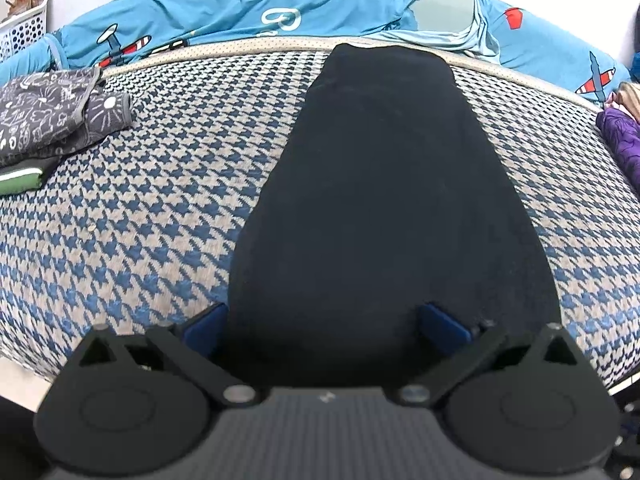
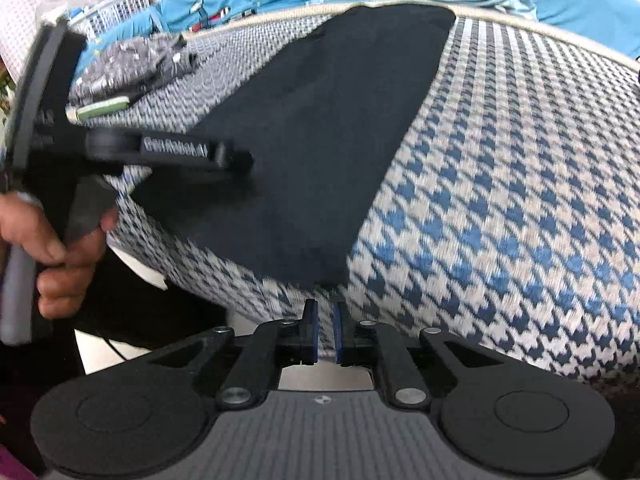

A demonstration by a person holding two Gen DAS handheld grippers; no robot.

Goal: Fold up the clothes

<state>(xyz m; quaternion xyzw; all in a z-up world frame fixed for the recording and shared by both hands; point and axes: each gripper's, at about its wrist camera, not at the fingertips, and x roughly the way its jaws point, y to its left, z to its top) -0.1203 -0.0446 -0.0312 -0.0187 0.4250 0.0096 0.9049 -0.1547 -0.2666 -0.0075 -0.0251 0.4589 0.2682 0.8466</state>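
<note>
On the houndstooth bedcover (image 1: 160, 208), patterned in blue and beige, a black garment (image 1: 384, 200) lies flat as one long, smooth strip that runs from the near edge of the bed to its far piped border; it is plain, without visible print or seams, and its sides look straight and already folded in. The left tongs (image 1: 324, 326) are spread wide, their blue pads standing on either side of the garment's near end, one by its left edge and one over the cloth towards the right; whether the pads touch the fabric cannot be told. The left wrist view alone shows a purple garment (image 1: 622, 144) at the right edge of the bed, and shows most clearly the grey printed clothes (image 1: 52, 116) stacked on a green folded piece (image 1: 20, 180) at the left. The right wrist view adds what the other lacks: the person's left hand (image 2: 60, 256) gripping the handle of the left tool, whose fingers reach over the garment's near-left part, and a white basket (image 2: 120, 4) beyond the bed. The right tongs (image 2: 325, 330) are drawn nearly together with only a narrow gap, holding nothing, just short of the garment's near corner. A turquoise aeroplane-print sheet (image 1: 248, 4) is bunched along the far side.
</note>
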